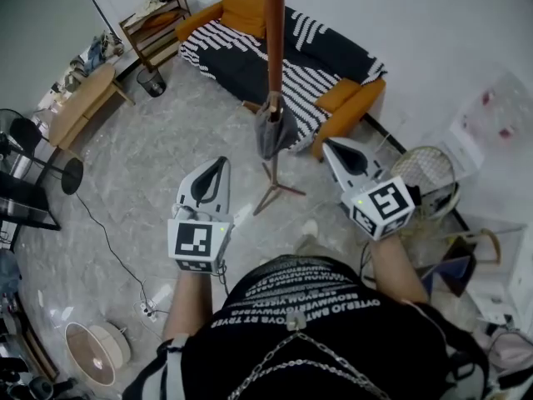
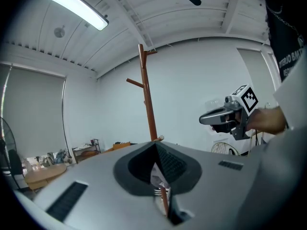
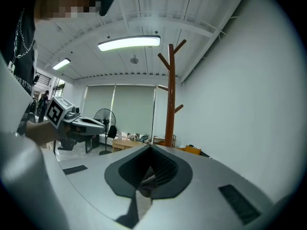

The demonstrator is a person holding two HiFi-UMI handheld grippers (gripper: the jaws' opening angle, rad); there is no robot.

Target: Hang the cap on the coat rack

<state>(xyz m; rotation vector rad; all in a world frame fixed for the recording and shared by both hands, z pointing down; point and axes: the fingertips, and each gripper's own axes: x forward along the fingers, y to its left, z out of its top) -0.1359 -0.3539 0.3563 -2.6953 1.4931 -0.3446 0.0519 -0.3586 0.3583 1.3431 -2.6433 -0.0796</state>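
A tall brown wooden coat rack (image 1: pixel 274 40) stands on the pale marble floor ahead of me. A grey cap (image 1: pixel 273 130) hangs low on its pole, above the splayed feet. My left gripper (image 1: pixel 221 163) points at the rack from the left, jaws shut with nothing in them. My right gripper (image 1: pixel 330 145) hovers to the right of the cap, also shut and empty. The left gripper view shows the rack (image 2: pixel 147 104) and the right gripper (image 2: pixel 204 120) beyond the closed jaws. In the right gripper view the rack (image 3: pixel 170 99) rises ahead, and the left gripper (image 3: pixel 103 124) is at the left.
A black-and-white striped sofa (image 1: pixel 250 48) with orange cushions stands behind the rack. A wooden table (image 1: pixel 79 102) and shelf (image 1: pixel 154 19) are at the far left, near a standing fan (image 1: pixel 33 152). A cable and power strip (image 1: pixel 150 307) lie on the floor. A wire basket (image 1: pixel 429 177) sits right.
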